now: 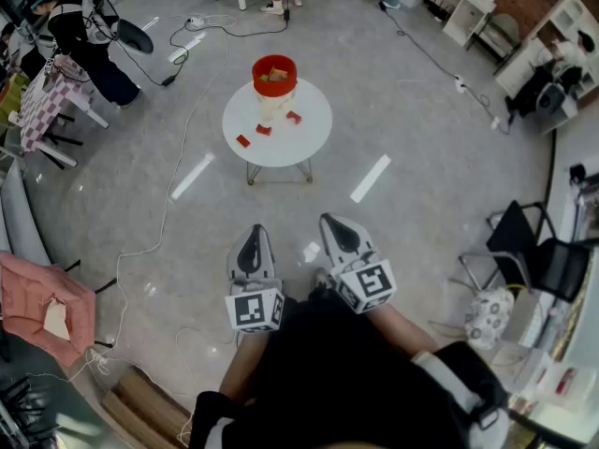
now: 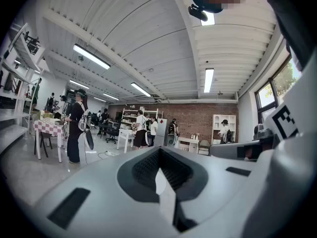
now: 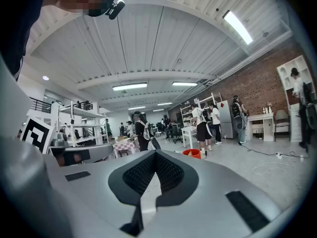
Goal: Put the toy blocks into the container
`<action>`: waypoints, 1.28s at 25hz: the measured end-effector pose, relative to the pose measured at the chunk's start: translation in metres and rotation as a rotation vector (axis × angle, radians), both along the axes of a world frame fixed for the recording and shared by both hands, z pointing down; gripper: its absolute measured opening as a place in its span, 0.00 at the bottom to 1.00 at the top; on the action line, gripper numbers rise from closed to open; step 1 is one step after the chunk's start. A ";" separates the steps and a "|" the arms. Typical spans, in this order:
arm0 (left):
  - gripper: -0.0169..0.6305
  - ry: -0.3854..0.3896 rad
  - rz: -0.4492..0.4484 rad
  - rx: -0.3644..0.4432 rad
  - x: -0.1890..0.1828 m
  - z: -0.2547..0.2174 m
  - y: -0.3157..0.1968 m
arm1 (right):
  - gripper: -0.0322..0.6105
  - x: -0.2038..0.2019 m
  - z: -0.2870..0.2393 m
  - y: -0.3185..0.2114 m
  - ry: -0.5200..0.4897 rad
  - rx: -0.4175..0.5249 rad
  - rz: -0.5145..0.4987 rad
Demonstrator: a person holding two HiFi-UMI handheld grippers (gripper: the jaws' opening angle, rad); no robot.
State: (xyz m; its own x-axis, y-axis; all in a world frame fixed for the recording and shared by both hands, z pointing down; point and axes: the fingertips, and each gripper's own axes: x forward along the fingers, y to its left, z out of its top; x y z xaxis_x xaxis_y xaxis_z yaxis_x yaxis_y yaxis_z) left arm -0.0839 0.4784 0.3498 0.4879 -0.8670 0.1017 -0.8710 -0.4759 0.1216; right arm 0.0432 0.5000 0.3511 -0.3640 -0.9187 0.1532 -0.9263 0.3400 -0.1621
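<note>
Well, your left gripper and right gripper are both pressed together, empty; the red toy blocks should be light and stiff, so pinch opposite flat faces

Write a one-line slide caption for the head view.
Shut, empty left gripper and right gripper held short of the round table with red container and three red blocks.

light: bright ceiling strips | floor: glare | edges: fisheye-bent, dark
</note>
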 end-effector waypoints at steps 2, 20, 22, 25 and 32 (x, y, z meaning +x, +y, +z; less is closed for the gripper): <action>0.01 0.003 0.001 -0.001 0.000 -0.001 0.001 | 0.04 0.001 -0.001 0.000 0.007 0.010 0.000; 0.01 0.011 0.048 0.002 -0.034 0.000 -0.008 | 0.04 -0.033 -0.003 -0.005 -0.032 0.018 0.040; 0.01 0.010 0.061 0.003 -0.041 0.001 -0.011 | 0.04 -0.036 0.001 -0.006 -0.019 0.022 0.060; 0.01 0.023 0.081 0.004 -0.052 0.001 -0.013 | 0.04 -0.046 0.003 -0.009 -0.008 0.029 0.078; 0.01 0.027 0.107 0.007 -0.057 0.008 -0.026 | 0.04 -0.058 0.008 -0.028 -0.003 0.025 0.094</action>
